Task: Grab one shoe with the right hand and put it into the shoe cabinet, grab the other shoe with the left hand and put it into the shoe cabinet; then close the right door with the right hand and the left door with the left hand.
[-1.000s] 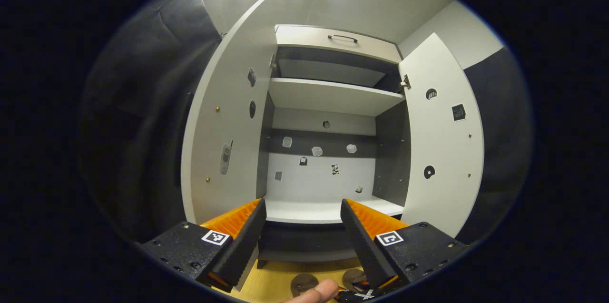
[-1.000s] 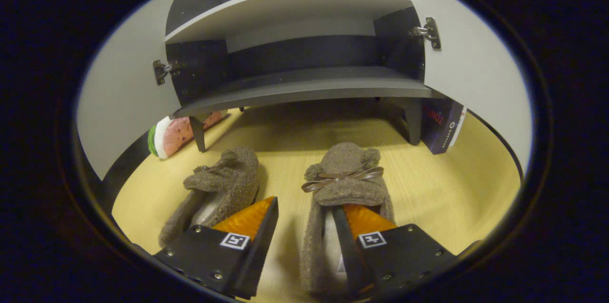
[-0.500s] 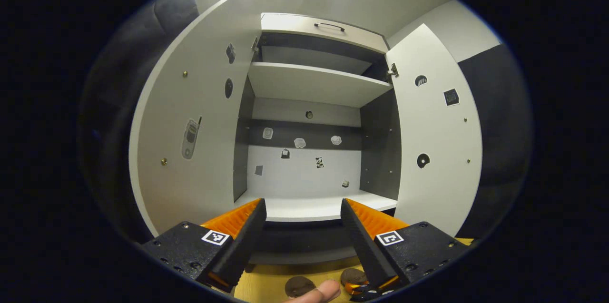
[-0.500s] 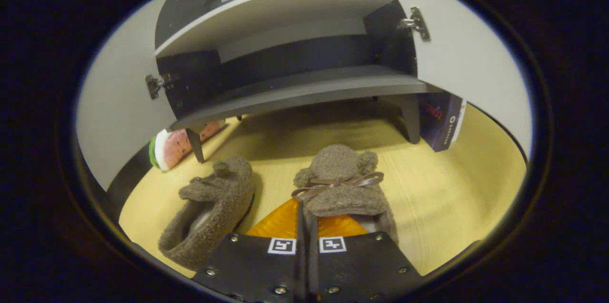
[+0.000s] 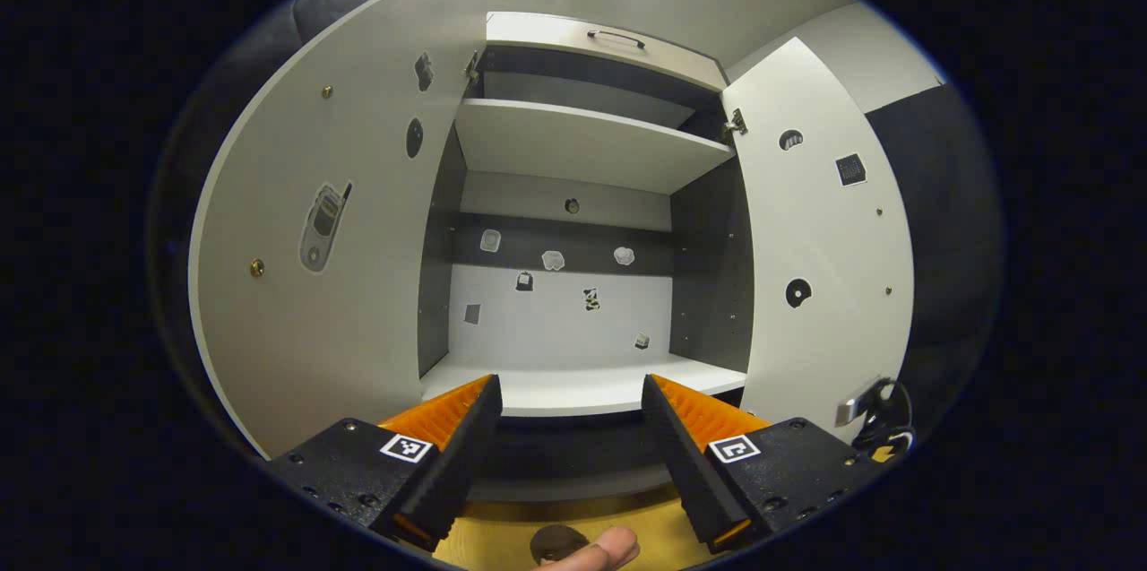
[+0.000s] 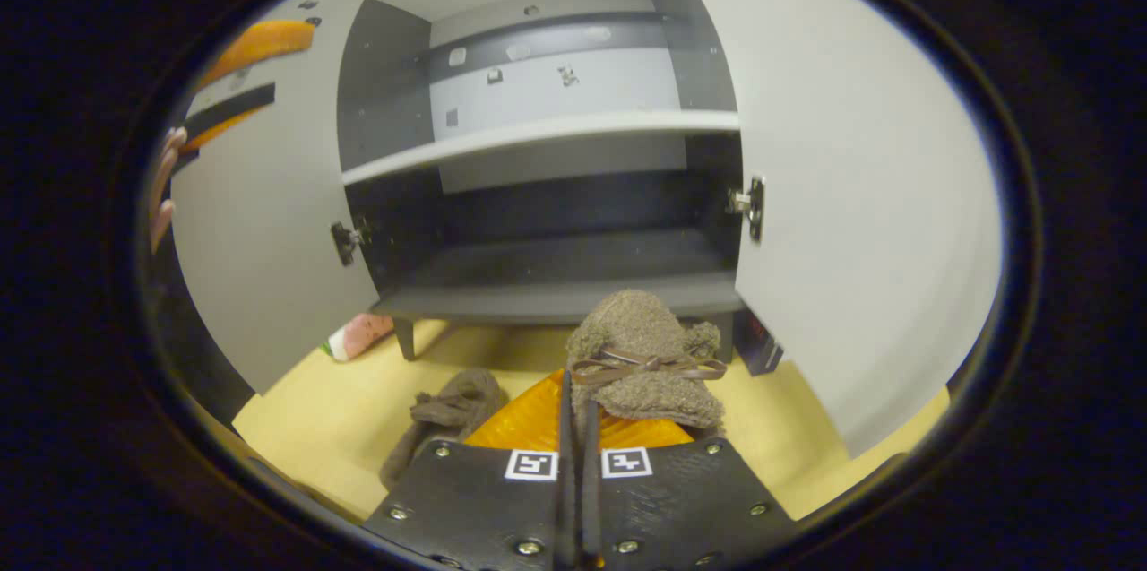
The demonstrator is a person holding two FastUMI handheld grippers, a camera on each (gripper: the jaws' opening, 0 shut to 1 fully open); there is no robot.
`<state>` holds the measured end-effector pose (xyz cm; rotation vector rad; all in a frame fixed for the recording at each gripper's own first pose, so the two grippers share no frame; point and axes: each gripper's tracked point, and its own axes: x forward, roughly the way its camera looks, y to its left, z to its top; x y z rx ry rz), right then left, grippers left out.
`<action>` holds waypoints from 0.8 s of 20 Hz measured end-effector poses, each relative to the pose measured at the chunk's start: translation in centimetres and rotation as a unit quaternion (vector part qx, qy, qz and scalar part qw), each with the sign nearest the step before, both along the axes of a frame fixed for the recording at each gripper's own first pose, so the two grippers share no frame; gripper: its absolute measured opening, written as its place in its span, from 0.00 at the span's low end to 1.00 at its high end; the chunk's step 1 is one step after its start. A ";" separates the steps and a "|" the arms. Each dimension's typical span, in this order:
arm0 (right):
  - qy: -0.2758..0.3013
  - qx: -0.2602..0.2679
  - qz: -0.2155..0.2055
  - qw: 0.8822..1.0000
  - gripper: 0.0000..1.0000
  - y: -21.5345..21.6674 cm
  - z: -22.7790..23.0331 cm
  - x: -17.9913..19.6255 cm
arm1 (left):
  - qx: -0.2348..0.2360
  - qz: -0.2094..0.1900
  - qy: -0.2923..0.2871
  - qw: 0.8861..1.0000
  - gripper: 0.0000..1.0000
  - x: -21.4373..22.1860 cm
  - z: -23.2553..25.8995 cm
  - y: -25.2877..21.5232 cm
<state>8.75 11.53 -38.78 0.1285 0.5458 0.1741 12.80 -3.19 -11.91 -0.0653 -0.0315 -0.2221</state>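
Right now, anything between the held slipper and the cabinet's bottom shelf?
Nothing: in the right gripper view the right gripper holds the bow slipper before the dark bottom shelf, gap clear; second slipper lies lower left on the floor.

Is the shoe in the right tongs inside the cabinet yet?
Not yet. The shoe, pinched in the right tongs, is outside, in front of the open cabinet's bottom shelf.

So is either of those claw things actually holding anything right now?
Yes: the right gripper, jaws shut, holds a brown fuzzy slipper by its opening edge. The left gripper is open, holding nothing.
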 end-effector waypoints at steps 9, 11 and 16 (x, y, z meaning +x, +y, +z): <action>-0.071 0.005 0.016 0.997 0.04 -0.5 14.0 3.6 | -0.007 -0.015 0.006 1.000 0.96 -0.1 0.0 0.2; -0.090 0.000 0.013 0.996 0.04 -0.6 17.3 5.4 | -0.003 -0.028 0.009 1.000 0.96 -0.2 -0.2 -0.3; -0.139 -0.032 -0.001 0.990 0.05 -1.0 24.2 12.1 | -0.001 -0.035 0.019 0.999 0.96 0.2 -0.7 -0.4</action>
